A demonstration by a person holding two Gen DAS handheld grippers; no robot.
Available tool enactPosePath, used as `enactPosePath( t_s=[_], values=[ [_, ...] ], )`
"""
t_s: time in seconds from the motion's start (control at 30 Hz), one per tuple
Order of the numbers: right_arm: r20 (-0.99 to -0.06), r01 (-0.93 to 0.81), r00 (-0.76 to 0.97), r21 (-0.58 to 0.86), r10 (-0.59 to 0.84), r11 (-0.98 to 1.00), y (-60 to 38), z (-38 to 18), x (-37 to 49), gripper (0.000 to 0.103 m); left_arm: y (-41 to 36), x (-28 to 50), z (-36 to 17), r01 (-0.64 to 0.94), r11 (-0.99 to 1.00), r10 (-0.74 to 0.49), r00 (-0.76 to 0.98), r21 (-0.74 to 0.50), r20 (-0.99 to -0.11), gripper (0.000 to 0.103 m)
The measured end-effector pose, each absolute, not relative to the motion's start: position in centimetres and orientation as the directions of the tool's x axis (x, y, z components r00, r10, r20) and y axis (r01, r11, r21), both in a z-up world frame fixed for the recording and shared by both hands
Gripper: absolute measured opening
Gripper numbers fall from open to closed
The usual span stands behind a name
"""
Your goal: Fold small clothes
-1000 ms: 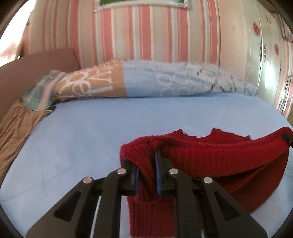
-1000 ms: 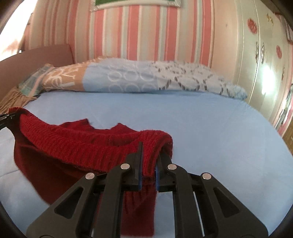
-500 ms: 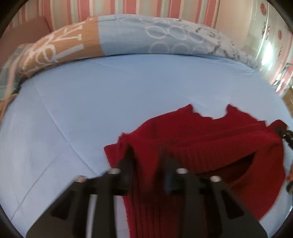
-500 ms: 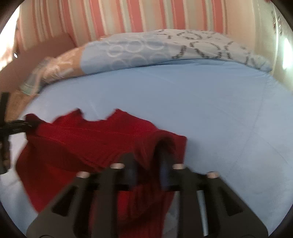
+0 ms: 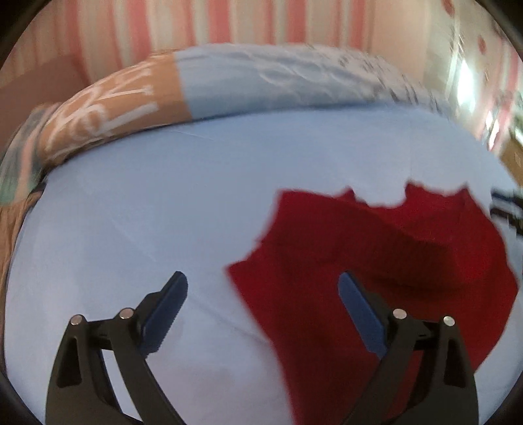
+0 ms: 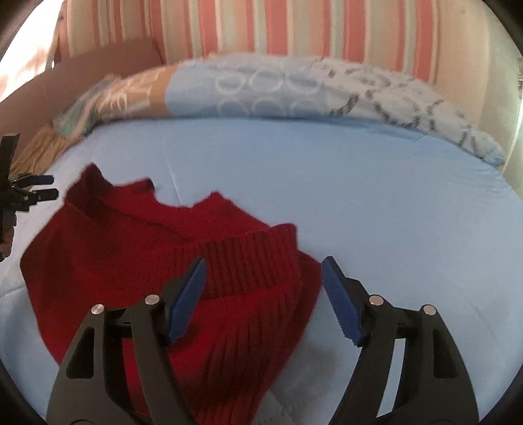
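Fingers opening above red sweater on blue bedsheet

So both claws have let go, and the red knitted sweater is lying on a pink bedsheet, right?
Not quite: the bedsheet is light blue, not pink; the pink is in the striped wall behind. The right wrist view shows it. The rest holds: the red knitted sweater lies on it, clear of the opening left gripper and right gripper.

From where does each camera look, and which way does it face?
Left wrist: sits on the left gripper, looks down over the bed at the red sweater; its own fingers show, opening off the cloth.
Right wrist: sits on the right gripper, same direction; its opening fingers and the left gripper show.
Shared: sweater, bed, quilt, striped wall.
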State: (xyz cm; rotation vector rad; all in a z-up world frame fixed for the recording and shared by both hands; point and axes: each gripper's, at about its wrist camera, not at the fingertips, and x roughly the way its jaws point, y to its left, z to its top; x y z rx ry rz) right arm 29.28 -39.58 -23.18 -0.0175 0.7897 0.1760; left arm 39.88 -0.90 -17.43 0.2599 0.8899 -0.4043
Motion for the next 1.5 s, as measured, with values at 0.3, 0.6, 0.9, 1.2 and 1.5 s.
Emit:
enactPosePath(
  t_s=[0.3,0.6,0.9,1.2,1.5],
  values=[
    [-0.816,-0.303,0.569,-0.094,0.101,0.948,-36.4,-26.7,33.6,0.008,-6.6,40.7,-19.7,0.528,0.829,-0.177,0.56,0.184,-0.809,0.094],
    [-0.657,-0.056,0.746,0.103,0.11,0.993,-42.9,-23.6,33.5,0.005,-2.9,40.6,-19.5,0.428,0.894,-0.158,0.577,0.132,-0.801,0.094],
    [-0.727,-0.034,0.667,0.189,0.163,0.981,-43.2,-25.5,33.3,0.035,-1.1,40.5,-18.4,0.383,0.919,-0.156,0.579,0.098,-0.8,0.094],
    [-0.663,-0.121,0.735,0.075,0.14,0.99,-39.0,-21.5,28.1,0.052,-7.4,44.3,-20.4,0.447,0.885,-0.125,0.496,0.129,-0.859,0.094],
    [-0.656,-0.097,0.745,0.072,0.12,0.993,-38.6,-22.4,27.0,0.051,-7.6,44.2,-21.5,0.418,0.876,-0.031,0.545,0.24,-0.838,0.01]
  ],
)
